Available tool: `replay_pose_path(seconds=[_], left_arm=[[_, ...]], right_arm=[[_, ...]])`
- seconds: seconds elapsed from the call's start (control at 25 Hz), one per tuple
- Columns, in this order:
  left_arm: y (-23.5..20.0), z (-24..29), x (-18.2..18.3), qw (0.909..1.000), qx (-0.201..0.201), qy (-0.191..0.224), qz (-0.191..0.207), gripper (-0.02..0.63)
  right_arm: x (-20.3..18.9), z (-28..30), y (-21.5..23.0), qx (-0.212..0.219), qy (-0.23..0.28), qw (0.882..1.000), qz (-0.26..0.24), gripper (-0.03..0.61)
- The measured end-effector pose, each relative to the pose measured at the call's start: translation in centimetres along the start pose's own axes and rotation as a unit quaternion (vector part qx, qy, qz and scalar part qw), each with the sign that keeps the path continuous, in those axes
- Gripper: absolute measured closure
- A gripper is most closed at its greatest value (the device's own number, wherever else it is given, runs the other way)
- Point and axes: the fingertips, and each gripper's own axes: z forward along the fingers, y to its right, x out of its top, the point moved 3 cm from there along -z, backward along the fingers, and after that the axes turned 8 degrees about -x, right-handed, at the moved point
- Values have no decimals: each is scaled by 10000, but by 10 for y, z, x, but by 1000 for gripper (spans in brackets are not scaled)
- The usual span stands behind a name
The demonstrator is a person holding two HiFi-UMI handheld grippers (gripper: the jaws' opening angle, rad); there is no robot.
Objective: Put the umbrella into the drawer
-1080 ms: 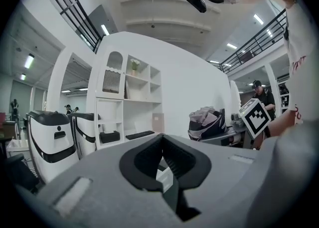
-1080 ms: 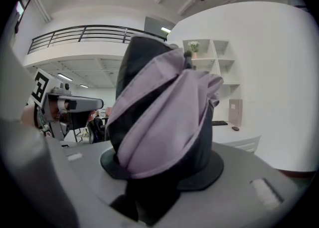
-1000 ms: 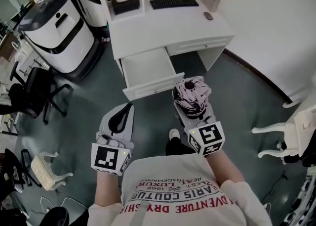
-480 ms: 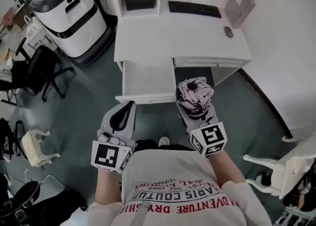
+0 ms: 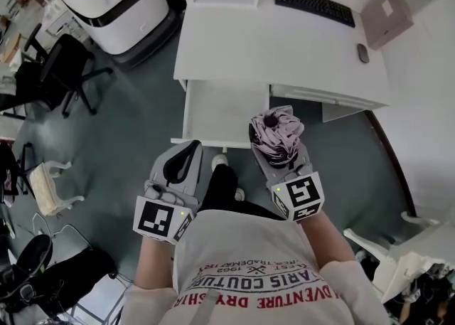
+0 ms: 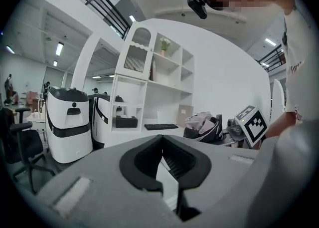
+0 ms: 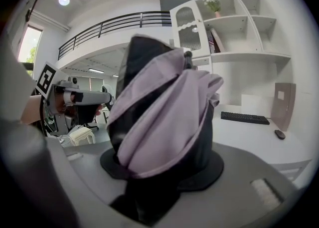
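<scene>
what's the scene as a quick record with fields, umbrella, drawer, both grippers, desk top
umbrella: folded, pale purple and black, not yet in the drawer
right gripper: jaws closed on the umbrella, holding it just in front of the drawer's right corner
left gripper: jaws together, nothing between them
drawer: pulled open from the white desk, nothing visible inside
desk: carries a keyboard and a mouse
task status: umbrella in hand, placement not yet done
</scene>
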Motion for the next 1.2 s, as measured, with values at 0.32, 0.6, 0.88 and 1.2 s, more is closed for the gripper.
replay_pose_path(seconds=[0.32,0.6,0.88,1.2], left_arm=[[-65,60,-25,9998,-120,85,133,607],[-128,81,-70,9994,60,-309,-116,607],[-173,85,-118,9973,301,-444,-496,607],[-210,96,-147,9952,361,-488,-765,607]], right_arm=[[-19,106,7,573,-468,9962,-457,376],[-71,200,-2,1256,-1385,9794,-759,374],[-164,262,-33,2121,-2441,9378,-1262,370],[-247,310,-42,2263,-3626,8943,-1322,367]])
